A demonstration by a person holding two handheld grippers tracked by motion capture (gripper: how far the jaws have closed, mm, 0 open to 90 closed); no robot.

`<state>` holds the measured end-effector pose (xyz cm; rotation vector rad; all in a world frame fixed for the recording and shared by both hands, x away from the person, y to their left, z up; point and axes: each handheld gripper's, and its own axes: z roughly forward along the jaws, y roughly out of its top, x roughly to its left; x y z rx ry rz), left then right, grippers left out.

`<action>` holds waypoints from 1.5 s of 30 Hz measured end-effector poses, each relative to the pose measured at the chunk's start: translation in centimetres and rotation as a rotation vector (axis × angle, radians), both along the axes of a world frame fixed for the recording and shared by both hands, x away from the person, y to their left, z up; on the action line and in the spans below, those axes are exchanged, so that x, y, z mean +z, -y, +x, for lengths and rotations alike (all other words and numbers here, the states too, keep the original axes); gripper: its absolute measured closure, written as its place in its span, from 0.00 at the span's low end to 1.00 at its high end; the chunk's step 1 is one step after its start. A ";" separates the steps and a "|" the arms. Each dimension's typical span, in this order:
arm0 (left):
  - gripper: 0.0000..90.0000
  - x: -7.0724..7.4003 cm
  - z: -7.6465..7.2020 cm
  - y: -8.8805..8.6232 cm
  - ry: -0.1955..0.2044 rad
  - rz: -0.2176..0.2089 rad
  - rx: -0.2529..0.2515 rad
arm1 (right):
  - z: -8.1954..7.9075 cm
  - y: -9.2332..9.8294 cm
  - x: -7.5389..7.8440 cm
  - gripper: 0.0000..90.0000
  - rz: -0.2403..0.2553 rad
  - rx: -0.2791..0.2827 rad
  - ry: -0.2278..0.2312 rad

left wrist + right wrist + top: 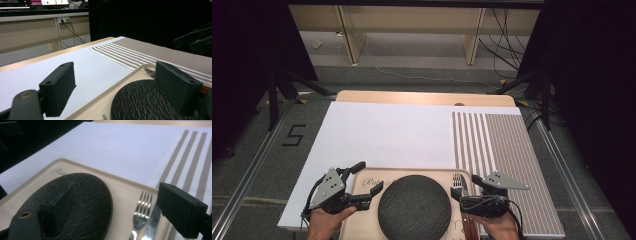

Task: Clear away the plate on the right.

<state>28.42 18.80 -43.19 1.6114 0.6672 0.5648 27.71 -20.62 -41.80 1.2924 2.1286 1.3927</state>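
**High view: both grippers positioned at the tray**

Tray (362,186) sits at the near table edge, holding plate (414,205), fork (456,181) and knife (464,186). Left gripper (363,184) and right gripper (466,187) flank the tray, jaws spread, gripping nothing. Probable step: approach. Next: close on the tray's side rims evenly.

Tray (362,176) & plate (414,212) near edges cut off by frame.

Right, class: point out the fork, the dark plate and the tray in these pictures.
fork (142,208): right gripper view, on the base of its prongs.
dark plate (414,205): high view, on the middle of its top face.
tray (125,188): right gripper view, on the bare floor between plate and fork.
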 end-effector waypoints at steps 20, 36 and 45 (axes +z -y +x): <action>0.19 0.0 -0.1 0.0 0.002 0.000 -0.001 | 0.2 1.5 0.6 0.18 -0.034 -0.058 0.121; 0.19 0.0 0.0 0.0 0.004 0.000 -0.001 | 0.0 2.6 0.7 0.17 -0.035 -0.076 0.118; 0.19 0.0 0.0 0.0 0.002 -0.001 0.001 | 0.1 2.6 0.6 0.17 -0.028 -0.080 0.122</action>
